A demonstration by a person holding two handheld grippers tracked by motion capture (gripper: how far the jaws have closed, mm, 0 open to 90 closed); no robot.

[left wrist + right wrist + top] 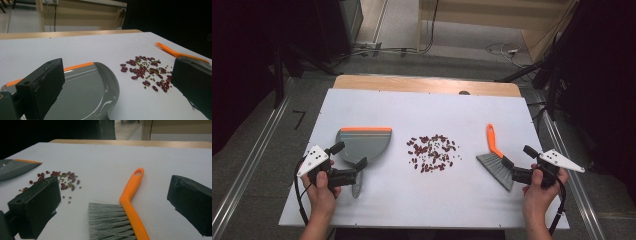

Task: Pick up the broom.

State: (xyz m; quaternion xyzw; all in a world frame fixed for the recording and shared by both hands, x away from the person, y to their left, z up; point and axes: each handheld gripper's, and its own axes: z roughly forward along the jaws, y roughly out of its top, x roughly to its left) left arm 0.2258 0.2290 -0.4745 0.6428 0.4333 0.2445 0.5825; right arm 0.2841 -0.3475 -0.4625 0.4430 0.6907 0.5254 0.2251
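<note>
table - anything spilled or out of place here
Yes: a loose scatter of beans, red ones with small green ones, lies bare on the white table between the grey dustpan and the orange-handled brush. Nothing else stands out.

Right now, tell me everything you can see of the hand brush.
The hand brush has a slim orange handle, plastic by its look, with a hanging hole at its far end and a slight bend above the head. Grey bristles fan out to one side. It lies flat on the white table, right of the scattered beans and apart from them, handle pointing away from the person. The right gripper sits at its head end with jaws spread wide to either side, not closed on it.
</note>
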